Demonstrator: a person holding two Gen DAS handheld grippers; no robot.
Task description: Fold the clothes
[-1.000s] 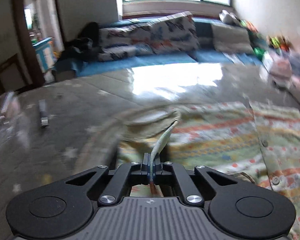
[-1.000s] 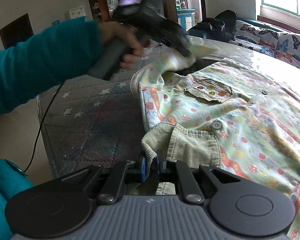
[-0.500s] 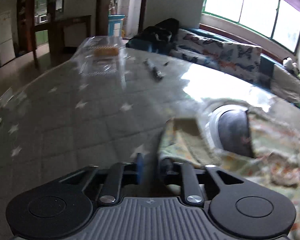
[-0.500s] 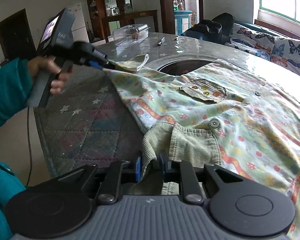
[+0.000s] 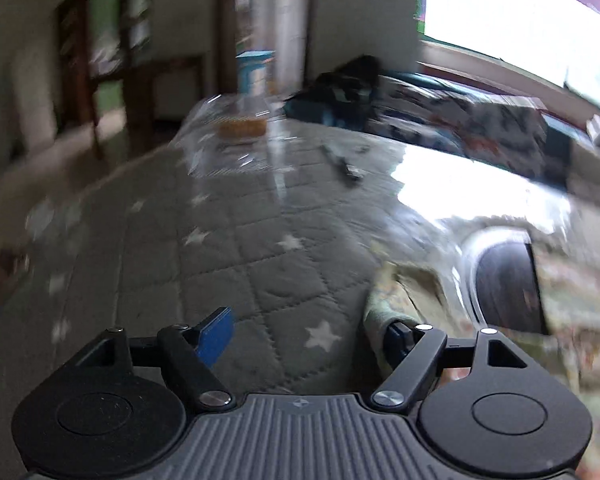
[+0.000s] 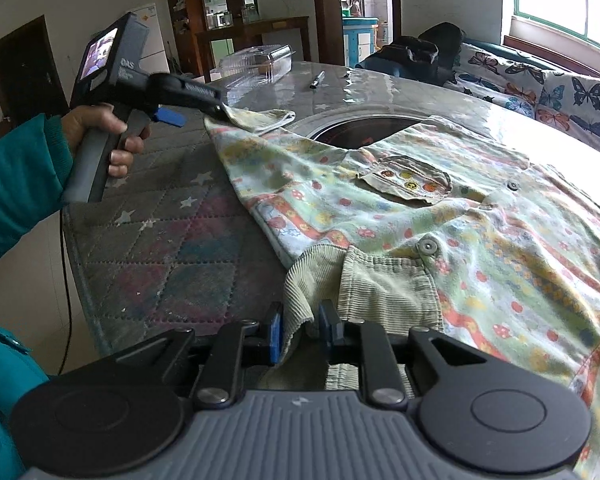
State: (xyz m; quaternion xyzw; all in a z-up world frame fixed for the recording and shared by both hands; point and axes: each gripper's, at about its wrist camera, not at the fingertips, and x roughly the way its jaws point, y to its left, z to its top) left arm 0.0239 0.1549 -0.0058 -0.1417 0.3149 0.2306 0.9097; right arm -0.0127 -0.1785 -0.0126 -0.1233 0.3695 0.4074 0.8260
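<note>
A pale green patterned child's shirt with corduroy trim lies spread on the quilted table cover. My left gripper is wide open; the sleeve end lies against its right finger. In the right wrist view the left gripper sits at the sleeve tip, far left. My right gripper is partly open, its fingers on both sides of the corduroy hem corner at the near edge.
A round dark inset shows in the table under the shirt's collar. A clear plastic box and a pen lie at the far side. A butterfly-print sofa stands behind the table.
My left gripper has pulled the sleeve out to the left, then opened wide and let it go. My right gripper has opened from shut to partly open around the hem.
</note>
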